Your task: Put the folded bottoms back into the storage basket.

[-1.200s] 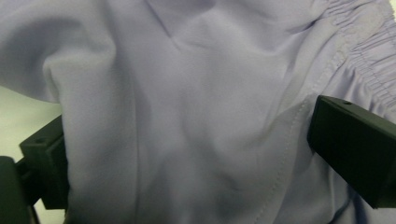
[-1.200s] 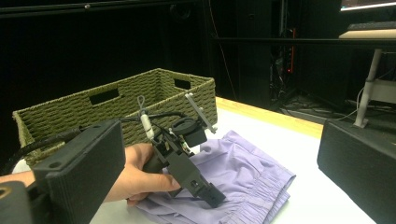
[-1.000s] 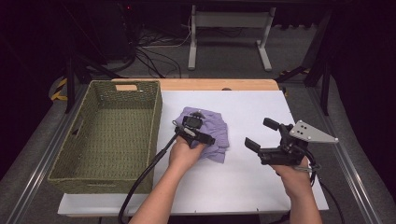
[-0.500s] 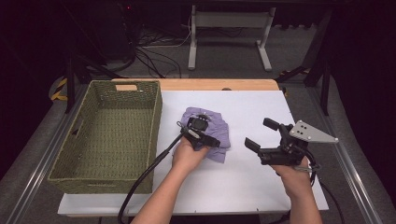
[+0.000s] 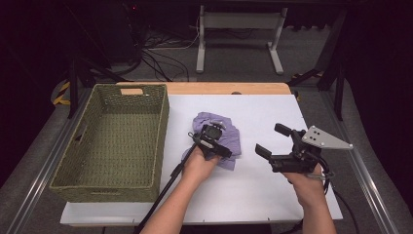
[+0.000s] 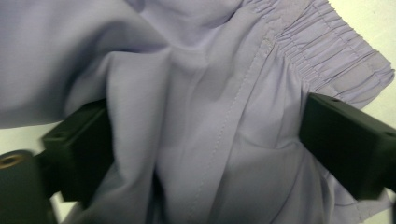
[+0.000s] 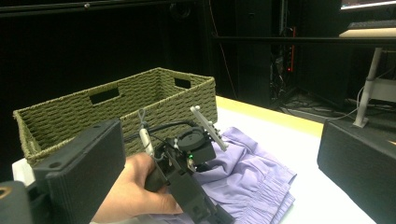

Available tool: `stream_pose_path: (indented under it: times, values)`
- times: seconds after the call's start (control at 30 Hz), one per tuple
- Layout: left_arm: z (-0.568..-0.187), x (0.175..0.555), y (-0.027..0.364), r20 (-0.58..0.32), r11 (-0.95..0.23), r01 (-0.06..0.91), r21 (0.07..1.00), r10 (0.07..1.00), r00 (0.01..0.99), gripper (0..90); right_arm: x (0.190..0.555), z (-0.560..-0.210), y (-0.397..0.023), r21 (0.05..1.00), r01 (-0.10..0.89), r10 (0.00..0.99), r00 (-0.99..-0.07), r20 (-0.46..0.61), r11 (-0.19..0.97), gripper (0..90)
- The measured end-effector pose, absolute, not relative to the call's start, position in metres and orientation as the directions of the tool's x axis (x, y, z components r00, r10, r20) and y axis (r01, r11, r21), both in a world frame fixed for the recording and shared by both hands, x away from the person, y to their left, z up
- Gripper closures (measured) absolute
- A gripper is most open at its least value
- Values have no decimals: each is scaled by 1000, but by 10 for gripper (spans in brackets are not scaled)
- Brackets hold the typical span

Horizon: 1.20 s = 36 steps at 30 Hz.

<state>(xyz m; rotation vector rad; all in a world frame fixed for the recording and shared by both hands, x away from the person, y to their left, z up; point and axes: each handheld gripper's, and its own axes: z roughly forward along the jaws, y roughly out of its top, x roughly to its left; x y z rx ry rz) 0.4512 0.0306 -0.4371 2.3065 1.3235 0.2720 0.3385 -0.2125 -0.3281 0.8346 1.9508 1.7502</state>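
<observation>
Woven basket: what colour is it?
Olive green; the woven basket shows best in the high view.

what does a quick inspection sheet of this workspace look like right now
surface: white table top, wooden strip along the far edge
job's things: crumpled lilac garment at mid-table; green woven basket to its left, looks empty
clutter: nothing seen
grippers: left gripper pressed into the garment, jaws apart with cloth between them; right gripper open, off the cloth
cables: black cable trailing from the left gripper toward the near edge
surroundings: dark room, white stand legs, floor wiring beyond the table
</observation>
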Motion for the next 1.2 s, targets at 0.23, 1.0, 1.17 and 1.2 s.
stream_pose_path:
  times: [0.23,1.0,1.17,1.2]
  values:
    - [-438,445,27,39,-472,717,513,847,530,284,338,-327,-210,984,169,653,-751,97,48,18]
    - [-443,421,18,230,-590,517,621,767,599,751,337,-327,-210,984,172,657,-748,99,47,18]
    - [-430,420,27,174,-516,484,707,790,588,761,337,-326,-212,985,169,660,-745,99,43,18]
    - [-428,419,28,176,-511,475,716,791,586,761,337,-327,-212,984,170,661,-743,100,43,18]
